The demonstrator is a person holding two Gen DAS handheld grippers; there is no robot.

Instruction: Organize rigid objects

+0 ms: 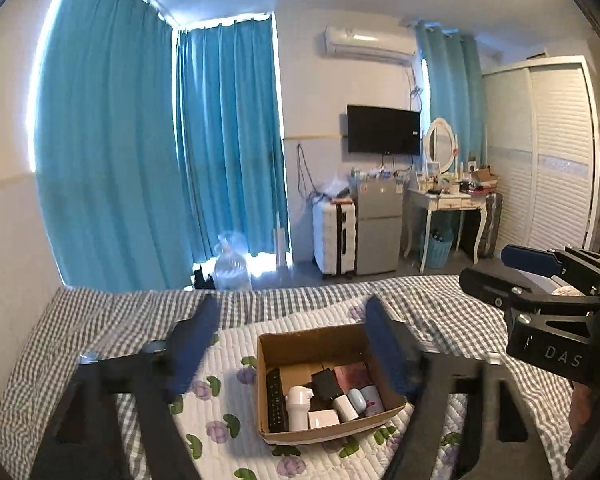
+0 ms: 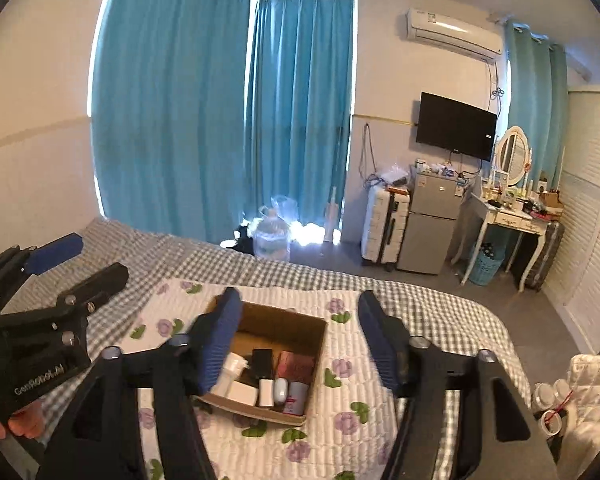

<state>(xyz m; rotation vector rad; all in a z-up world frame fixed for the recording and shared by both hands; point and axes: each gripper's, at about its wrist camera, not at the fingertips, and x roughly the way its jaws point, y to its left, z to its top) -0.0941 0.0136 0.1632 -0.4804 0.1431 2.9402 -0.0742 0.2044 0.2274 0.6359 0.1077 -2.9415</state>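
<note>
An open cardboard box (image 1: 274, 346) (image 2: 318, 330) sits on the flowered quilt on the bed. It holds several rigid items: a black remote (image 1: 276, 404), a white bottle (image 1: 299, 406), white small boxes (image 1: 323, 418), a black box (image 1: 327, 383), a pink box (image 1: 352, 374) (image 2: 296, 364) and small cans (image 2: 298, 396). My left gripper (image 1: 292, 344) is open and empty, raised above the box. My right gripper (image 2: 296, 340) is open and empty, also above the box. Each gripper shows in the other's view, the right one (image 1: 504, 270) and the left one (image 2: 88, 256).
The bed (image 1: 112, 312) has a checked sheet and a flowered quilt (image 2: 352, 420). Beyond it stand teal curtains, a water jug (image 2: 270, 238), a white suitcase (image 1: 336, 236), a small fridge (image 1: 378, 228), a dressing table (image 1: 448, 200) and a wardrobe (image 1: 556, 152). Tape rolls (image 2: 552, 420) lie at the right.
</note>
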